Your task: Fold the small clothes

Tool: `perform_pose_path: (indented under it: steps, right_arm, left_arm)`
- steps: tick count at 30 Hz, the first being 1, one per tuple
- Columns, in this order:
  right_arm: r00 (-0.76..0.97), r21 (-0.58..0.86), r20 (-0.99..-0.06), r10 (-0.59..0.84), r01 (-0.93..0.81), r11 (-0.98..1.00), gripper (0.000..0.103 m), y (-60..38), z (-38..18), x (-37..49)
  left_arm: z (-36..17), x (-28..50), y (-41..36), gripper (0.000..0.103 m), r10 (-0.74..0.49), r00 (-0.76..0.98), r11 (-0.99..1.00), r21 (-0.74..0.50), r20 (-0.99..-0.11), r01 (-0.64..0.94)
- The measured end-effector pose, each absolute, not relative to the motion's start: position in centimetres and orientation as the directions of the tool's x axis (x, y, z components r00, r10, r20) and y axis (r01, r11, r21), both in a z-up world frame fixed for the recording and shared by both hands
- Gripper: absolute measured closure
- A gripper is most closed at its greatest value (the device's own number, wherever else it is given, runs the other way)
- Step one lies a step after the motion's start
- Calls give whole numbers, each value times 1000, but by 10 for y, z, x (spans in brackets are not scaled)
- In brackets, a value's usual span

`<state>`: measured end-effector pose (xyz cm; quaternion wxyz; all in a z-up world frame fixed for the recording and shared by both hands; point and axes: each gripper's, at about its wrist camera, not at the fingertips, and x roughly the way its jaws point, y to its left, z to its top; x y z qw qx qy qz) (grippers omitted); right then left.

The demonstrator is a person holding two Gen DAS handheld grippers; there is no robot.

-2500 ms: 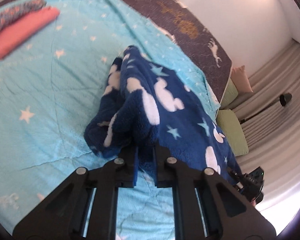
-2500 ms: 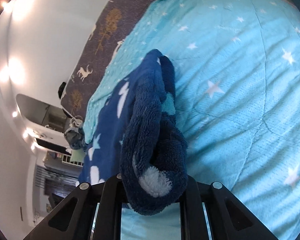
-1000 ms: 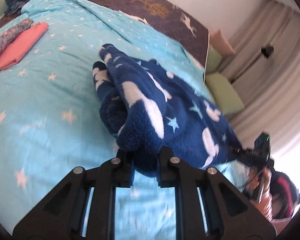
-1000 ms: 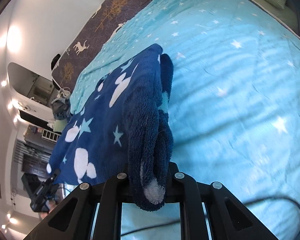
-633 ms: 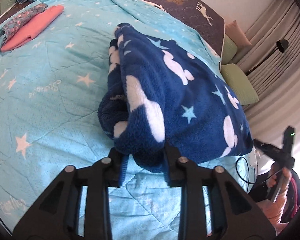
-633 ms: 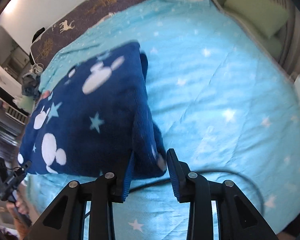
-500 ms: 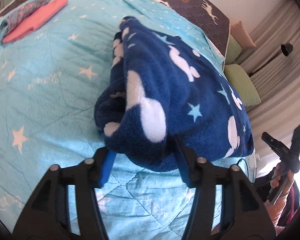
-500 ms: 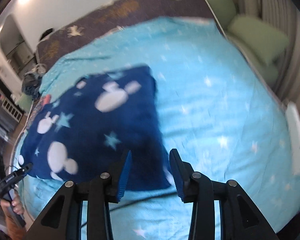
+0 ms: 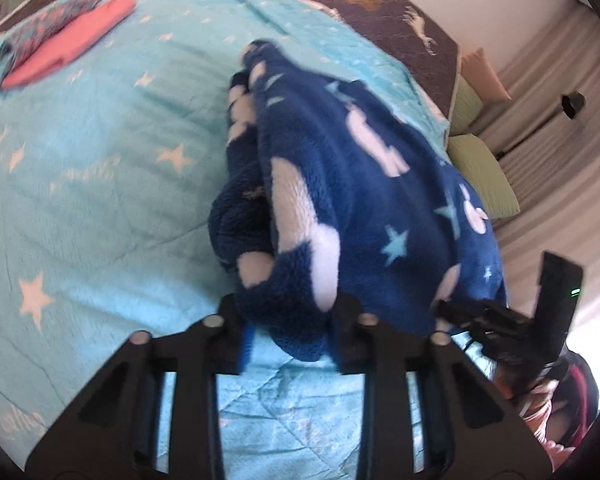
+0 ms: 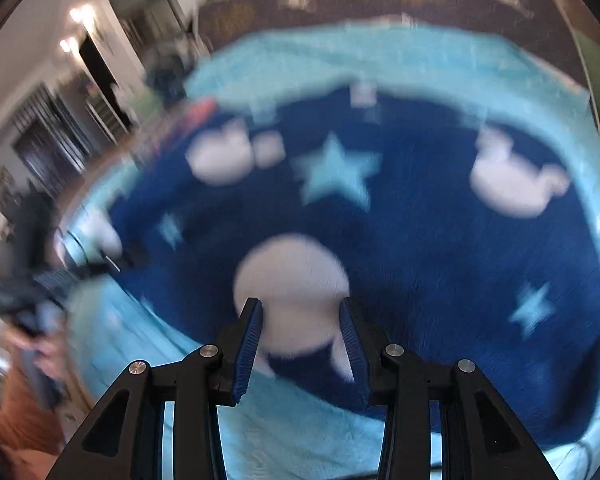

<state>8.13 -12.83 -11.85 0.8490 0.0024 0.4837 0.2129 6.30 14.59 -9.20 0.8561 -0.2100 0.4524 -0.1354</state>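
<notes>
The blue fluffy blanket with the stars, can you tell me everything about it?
The blanket is dark blue fleece with white mouse-head shapes and pale blue stars. It lies folded over on the light blue bedspread. One thick bunched corner sits between the fingers of the left gripper, which look parted.

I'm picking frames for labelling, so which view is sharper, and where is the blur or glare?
Left wrist view: mostly sharp on the fleece and left gripper, with mild blur toward the far bedspread and glare at the lower right edge. Right wrist view: heavy motion blur across the fleece and room; only the right gripper is crisp.
</notes>
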Motion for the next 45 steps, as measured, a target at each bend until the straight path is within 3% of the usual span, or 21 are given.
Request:
perform_pose_path:
  steps: [13, 30, 37, 45]
  right_arm:
    - [506, 226, -779, 371, -325, 918, 60, -131, -118, 66]
    - [476, 381, -711, 518, -358, 852, 57, -161, -123, 62]
    - [436, 447, -703, 562, -344, 826, 57, -172, -129, 68]
    - [445, 483, -673, 591, -340, 807, 56, -181, -132, 63]
  left_arm:
    - [-42, 63, 123, 86, -418, 641, 893, -422, -644, 158]
    - [8, 68, 55, 87, -419, 698, 908, -288, -581, 304]
    - [18, 72, 40, 88, -450, 695, 893, -302, -561, 333]
    - [28, 58, -37, 88, -545, 635, 821, -195, -547, 537]
